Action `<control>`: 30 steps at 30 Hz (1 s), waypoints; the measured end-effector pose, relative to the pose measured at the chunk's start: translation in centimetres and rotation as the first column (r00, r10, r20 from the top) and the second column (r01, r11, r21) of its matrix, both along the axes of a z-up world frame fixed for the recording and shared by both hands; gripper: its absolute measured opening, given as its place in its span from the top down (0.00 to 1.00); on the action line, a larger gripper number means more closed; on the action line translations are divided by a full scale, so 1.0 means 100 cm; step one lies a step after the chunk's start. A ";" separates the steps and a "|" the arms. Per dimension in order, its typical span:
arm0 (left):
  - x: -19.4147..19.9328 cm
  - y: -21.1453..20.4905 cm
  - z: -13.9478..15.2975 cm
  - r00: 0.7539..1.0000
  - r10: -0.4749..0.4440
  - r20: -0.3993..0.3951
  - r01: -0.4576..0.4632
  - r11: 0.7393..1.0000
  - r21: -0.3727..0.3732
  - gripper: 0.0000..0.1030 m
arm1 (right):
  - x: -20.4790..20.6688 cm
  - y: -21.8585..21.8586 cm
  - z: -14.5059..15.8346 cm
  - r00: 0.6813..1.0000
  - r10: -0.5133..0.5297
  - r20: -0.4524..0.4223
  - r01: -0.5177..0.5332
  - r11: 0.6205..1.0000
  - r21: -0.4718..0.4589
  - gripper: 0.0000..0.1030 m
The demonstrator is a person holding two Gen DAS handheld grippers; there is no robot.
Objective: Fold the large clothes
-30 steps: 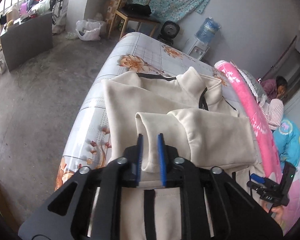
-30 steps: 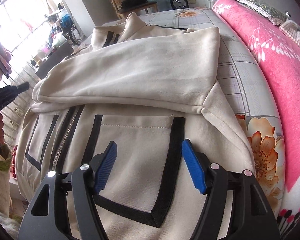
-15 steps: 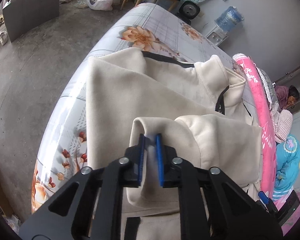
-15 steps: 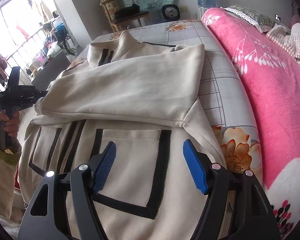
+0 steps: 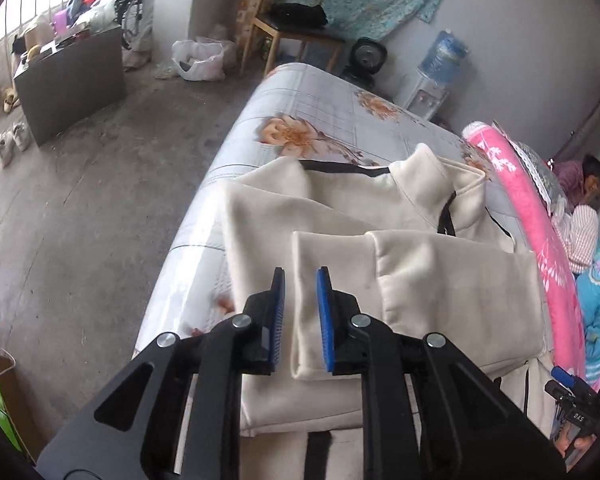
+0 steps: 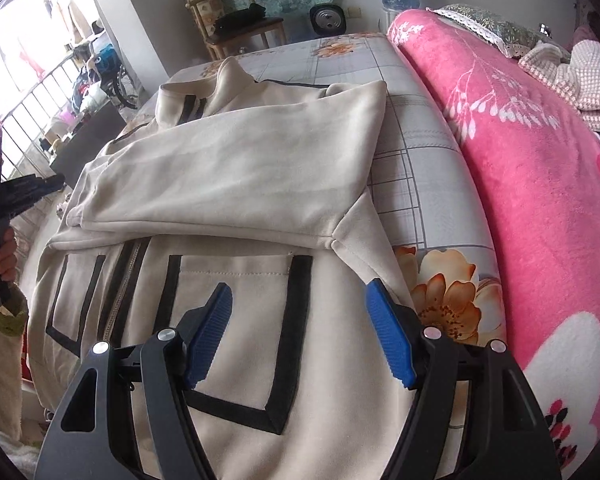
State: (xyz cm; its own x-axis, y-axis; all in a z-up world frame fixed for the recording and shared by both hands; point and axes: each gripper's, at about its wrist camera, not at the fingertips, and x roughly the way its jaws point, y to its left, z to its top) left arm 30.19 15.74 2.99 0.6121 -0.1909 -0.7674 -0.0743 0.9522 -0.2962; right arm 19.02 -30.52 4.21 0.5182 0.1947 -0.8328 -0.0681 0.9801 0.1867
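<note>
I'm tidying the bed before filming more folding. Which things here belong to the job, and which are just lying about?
Belongs to the job:
cream jacket
its folded-over sleeve
left gripper
right gripper

Just lying about:
pink blanket
wooden chair
water bottle
fan
white plastic bag

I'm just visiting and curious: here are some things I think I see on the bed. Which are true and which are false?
1. The cream jacket lies on a flowered bed sheet. True.
2. A sleeve is folded across the jacket's front. True.
3. The right gripper is clamped on the pocket. False: its jaws stand wide open above the jacket, holding nothing.
4. The blanket beside the jacket is green. False: it is pink with white flowers.
5. The left gripper has a sleeve cuff between its blue fingers. True; the jaws have just been opening slightly.
6. The jacket's trim is red. False: it is black.
</note>
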 end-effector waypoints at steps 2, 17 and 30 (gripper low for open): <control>-0.010 0.005 0.012 0.998 -0.002 0.064 0.003 1.000 -0.020 0.85 | 0.004 -0.001 0.011 1.000 0.009 0.026 -0.008 1.000 -0.019 0.34; -0.002 -0.069 -0.047 0.986 -0.146 -0.085 0.148 0.989 0.019 0.82 | 0.113 0.016 -0.030 0.989 0.115 -0.095 -0.133 0.968 -0.212 0.68; -0.008 -0.067 -0.049 0.984 -0.172 -0.047 0.173 0.985 0.020 0.81 | 0.177 0.035 -0.009 0.989 0.141 -0.051 -0.145 0.985 -0.094 0.73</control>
State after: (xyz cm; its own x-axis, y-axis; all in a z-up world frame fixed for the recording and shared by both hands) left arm 29.42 9.07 -1.96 0.5366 -0.2718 -0.7989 0.0795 0.9588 -0.2728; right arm 36.69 -27.04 3.34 0.4532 0.1813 -0.8728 -0.2024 0.9745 0.0973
